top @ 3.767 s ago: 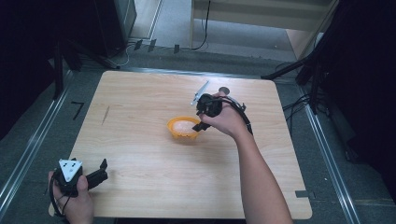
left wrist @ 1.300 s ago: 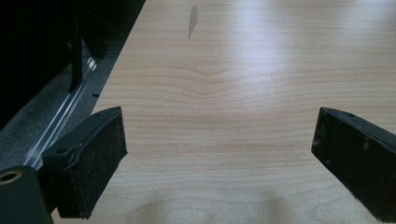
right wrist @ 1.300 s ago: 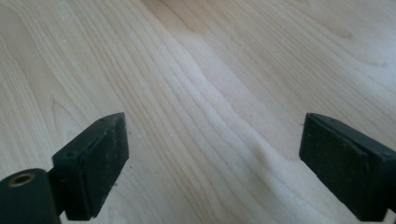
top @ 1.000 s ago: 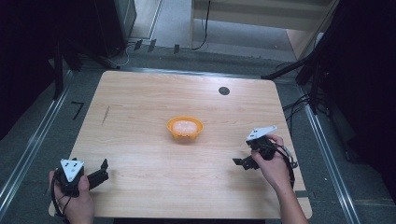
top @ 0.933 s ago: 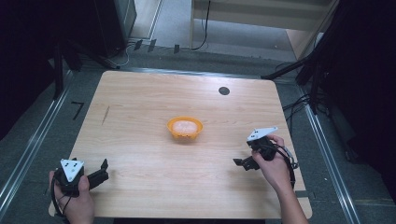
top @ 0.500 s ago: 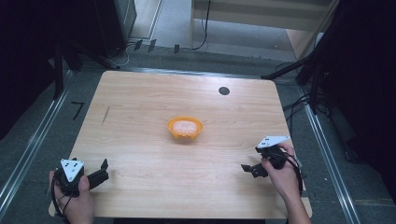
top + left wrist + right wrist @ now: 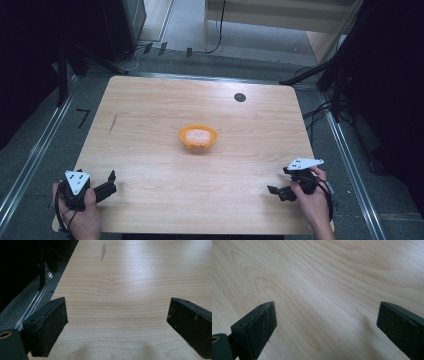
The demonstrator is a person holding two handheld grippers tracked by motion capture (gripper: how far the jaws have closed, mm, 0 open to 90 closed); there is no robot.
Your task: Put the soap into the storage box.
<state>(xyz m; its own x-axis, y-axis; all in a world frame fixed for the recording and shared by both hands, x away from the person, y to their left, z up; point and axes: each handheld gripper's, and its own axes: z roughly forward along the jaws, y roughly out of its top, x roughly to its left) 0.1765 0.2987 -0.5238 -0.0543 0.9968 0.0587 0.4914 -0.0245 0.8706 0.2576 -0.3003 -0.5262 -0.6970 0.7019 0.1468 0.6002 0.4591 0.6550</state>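
- At the near right corner of the tabletop (image 7: 150, 125), the right hand-held gripper (image 7: 278, 191) sits low over bare wood with its jaws spread and nothing between them.
- Change: a second ago it was farther in and nearer the bowl (image 7: 198, 136); it has since drawn back toward the near right edge and sunk a little. Its jaws have just been opening a touch, with only wood between them.
- Several seconds ago it was up at the bowl; now it is well apart from it. Judgement: the drop into the bowl looks done and this hand is retreating to rest.
- Left hand-held gripper (image 7: 109, 182): at the near left corner, jaws spread and empty, same place as before.
- Bowl: orange, upright near the tabletop's middle, well apart from both grippers. It holds a pale lump (image 7: 196, 134); too small to identify.
- Small dark disc (image 7: 240, 97) lies beyond the bowl, toward the far edge, alone.
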